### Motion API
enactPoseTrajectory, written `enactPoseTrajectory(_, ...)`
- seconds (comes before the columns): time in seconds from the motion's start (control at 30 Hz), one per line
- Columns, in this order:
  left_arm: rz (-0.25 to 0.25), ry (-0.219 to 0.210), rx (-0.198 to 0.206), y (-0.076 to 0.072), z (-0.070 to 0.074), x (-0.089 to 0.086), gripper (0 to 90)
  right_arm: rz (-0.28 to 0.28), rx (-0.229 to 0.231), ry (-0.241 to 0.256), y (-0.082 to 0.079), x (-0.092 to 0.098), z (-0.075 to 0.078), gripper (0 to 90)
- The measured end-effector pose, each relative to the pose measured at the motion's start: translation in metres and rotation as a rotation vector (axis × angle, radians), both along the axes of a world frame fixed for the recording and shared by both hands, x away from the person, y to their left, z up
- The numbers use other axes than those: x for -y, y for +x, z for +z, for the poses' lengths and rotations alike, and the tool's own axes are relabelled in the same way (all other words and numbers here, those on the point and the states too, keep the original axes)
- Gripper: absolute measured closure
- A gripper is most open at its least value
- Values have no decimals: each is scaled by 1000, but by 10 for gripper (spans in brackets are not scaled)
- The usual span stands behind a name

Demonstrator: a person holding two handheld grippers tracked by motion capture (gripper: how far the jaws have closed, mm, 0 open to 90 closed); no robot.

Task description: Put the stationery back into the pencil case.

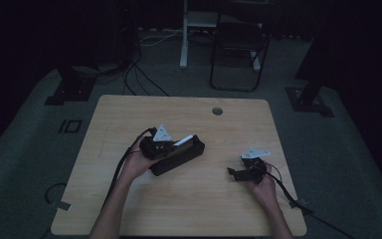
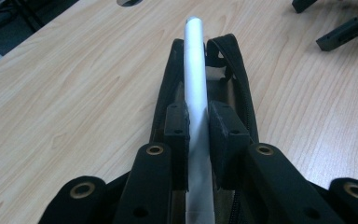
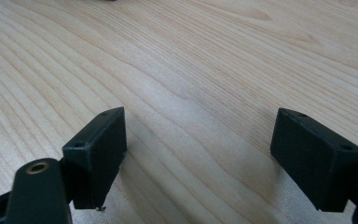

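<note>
One white pen (image 2: 196, 93) sits clamped in the left gripper (image 2: 196, 135), long axis running w/ the open black pencil case (image 2: 242, 88) right beneath it on the desk (image 2: 65, 107). Right gripper (image 3: 198, 154) wide open, empty, well apart; left is nearer.

The high view is looking forward and down on the table (image 1: 189, 199). Both gripper views are skimming its wood closely; the left one is also catching the right gripper (image 2: 342, 32).

Left tool (image 2: 198, 135) clamped tight — right tool (image 3: 198, 154) wide apart, low
</note>
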State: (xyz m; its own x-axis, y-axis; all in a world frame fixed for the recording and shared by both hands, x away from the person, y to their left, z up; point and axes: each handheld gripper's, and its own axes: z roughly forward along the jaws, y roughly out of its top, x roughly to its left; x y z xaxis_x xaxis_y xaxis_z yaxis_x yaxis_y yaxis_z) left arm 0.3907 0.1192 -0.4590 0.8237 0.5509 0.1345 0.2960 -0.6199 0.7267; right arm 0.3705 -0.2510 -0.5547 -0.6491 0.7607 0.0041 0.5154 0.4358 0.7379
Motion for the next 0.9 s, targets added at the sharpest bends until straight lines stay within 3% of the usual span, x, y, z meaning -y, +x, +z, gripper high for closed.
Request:
enactPoseTrajectory(0.27, -8, 8, -11, 1, -4, 5, 778, 1, 0, 0, 0, 0, 0, 185)
enactPoseTrajectory(0.43, 11, -4, 12, -1, 0, 3, 617, 1, -1, 0, 0, 0, 0, 183)
enactPoseTrajectory(0.63, 48, -49, 51, -7, 17, -14, 523, 2, 1, 0, 0, 0, 0, 182)
enactPoseTrajectory(0.9, 110, -57, 94, -17, 31, -39, 476, 2, 1, 0, 0, 0, 0, 182)
